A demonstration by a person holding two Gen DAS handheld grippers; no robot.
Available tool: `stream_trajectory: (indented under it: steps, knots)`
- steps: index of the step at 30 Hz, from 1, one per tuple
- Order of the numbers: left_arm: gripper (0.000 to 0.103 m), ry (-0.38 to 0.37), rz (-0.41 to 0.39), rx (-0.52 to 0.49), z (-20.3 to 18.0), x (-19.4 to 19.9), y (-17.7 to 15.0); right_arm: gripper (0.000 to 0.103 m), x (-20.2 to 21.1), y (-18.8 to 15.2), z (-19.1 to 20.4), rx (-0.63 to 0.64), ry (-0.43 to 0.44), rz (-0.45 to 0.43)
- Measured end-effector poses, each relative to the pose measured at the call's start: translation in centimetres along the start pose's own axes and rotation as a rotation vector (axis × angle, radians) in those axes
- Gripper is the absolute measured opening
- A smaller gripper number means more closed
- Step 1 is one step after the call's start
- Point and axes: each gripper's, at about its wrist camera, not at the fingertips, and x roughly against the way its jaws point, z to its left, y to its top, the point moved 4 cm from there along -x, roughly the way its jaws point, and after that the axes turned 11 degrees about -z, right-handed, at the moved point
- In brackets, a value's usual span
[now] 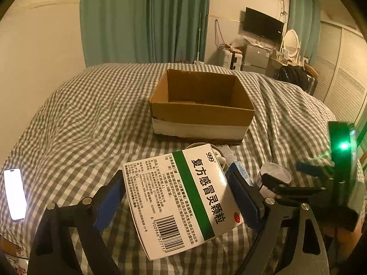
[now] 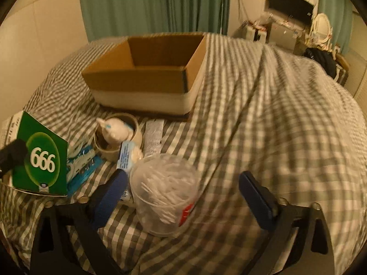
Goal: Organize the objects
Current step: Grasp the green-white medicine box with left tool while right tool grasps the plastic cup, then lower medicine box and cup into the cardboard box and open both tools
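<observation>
My left gripper (image 1: 175, 174) is shut on a white and green medicine box (image 1: 183, 197), lifted above the checked bed and tilted; its green end also shows in the right wrist view (image 2: 41, 160). An open cardboard box (image 1: 199, 114) (image 2: 137, 80) stands on the bed beyond it, with nothing visible inside. My right gripper (image 2: 183, 176) is open, its fingers on either side of a clear tub of cotton swabs (image 2: 165, 192) that stands nearer the left finger. The tub (image 1: 273, 174) also shows in the left wrist view.
A tape roll with a white bottle in it (image 2: 117, 135), a blue packet (image 2: 82, 167) and a wrapped strip (image 2: 153, 137) lie before the cardboard box. A lit phone (image 1: 15, 193) lies at the bed's left edge. Curtains and furniture stand beyond.
</observation>
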Motion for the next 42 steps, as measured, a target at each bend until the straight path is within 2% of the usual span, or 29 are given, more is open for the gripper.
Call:
stream_trajectory:
  steps: [1,5,12,18,23,28,35,42]
  knots:
    - [0.090,-0.001,0.005,0.000,0.0,-0.1,-0.1,0.087,-0.6,-0.2,0.2,-0.001,0.007,0.020]
    - [0.090,-0.016,0.027,0.004,0.1,-0.5,-0.8,0.062,-1.2,-0.7,0.9,0.000,0.060,0.053]
    - [0.088,-0.029,0.011,0.011,-0.1,0.1,-0.5,0.062,1.5,0.5,1.3,0.020,0.077,-0.014]
    - [0.088,-0.059,-0.016,0.029,-0.3,0.9,1.5,0.062,5.6,4.0,1.2,0.052,0.084,-0.127]
    - [0.088,-0.084,-0.065,0.039,-0.4,1.0,5.2,0.062,7.7,7.8,1.6,0.101,0.080,-0.211]
    - [0.088,-0.056,-0.195,-0.027,-0.6,1.1,10.5,0.062,8.4,12.2,2.0,0.125,0.097,-0.282]
    - [0.088,-0.069,-0.242,-0.006,0.3,-2.7,15.8,0.062,7.0,18.8,2.8,0.141,0.130,-0.351]
    - [0.088,-0.079,-0.208,0.009,1.1,-8.9,18.5,0.062,2.7,23.7,3.6,0.136,0.139,-0.374]
